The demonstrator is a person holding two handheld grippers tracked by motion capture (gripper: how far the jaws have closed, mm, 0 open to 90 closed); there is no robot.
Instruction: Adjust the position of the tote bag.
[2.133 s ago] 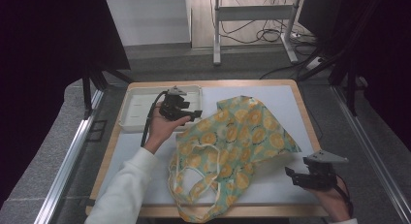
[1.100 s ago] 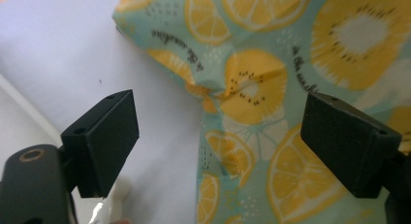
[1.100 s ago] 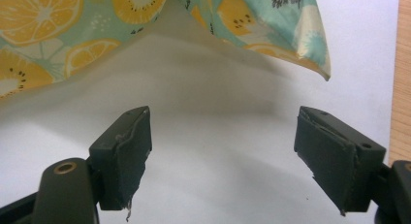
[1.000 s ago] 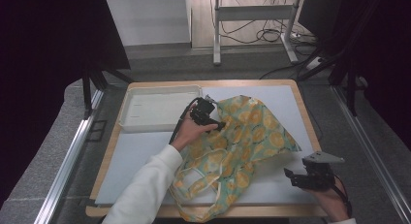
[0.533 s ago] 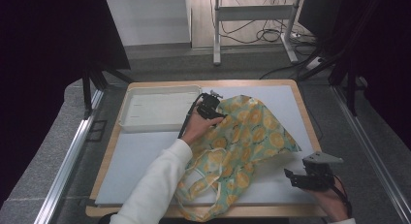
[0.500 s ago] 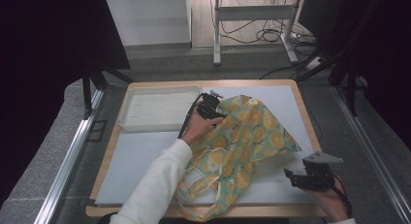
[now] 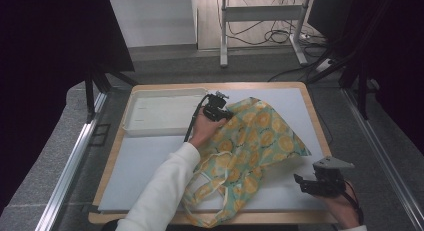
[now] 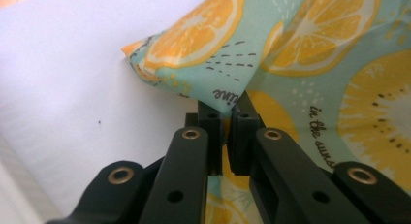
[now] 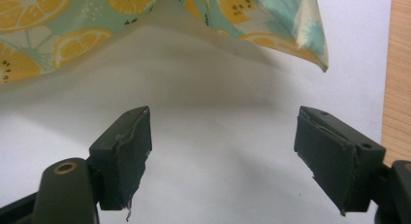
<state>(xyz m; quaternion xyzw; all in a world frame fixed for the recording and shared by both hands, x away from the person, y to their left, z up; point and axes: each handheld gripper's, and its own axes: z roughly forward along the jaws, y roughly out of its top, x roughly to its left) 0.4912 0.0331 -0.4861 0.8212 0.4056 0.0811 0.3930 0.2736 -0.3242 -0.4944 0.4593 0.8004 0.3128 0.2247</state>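
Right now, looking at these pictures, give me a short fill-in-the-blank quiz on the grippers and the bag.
1. The left gripper is shut on the ____ of the fruit-print bag.
2. The right gripper has its jaws ____.
3. The white tray lies at the table's far ____ corner.

Missing words: edge; open; left

Between your left gripper's (image 8: 225,136) closed jaws you have thin woven cloth, the bag (image 8: 310,54), matt with a printed citrus pattern. Your jaws look like matt black plastic with brass-coloured rivets. Ahead of your right gripper's (image 9: 223,146) spread jaws, the mat (image 9: 218,151) is smooth and white; their pads (image 9: 127,153) are rough and frayed. Right of them runs a bare wood table edge (image 9: 400,73).
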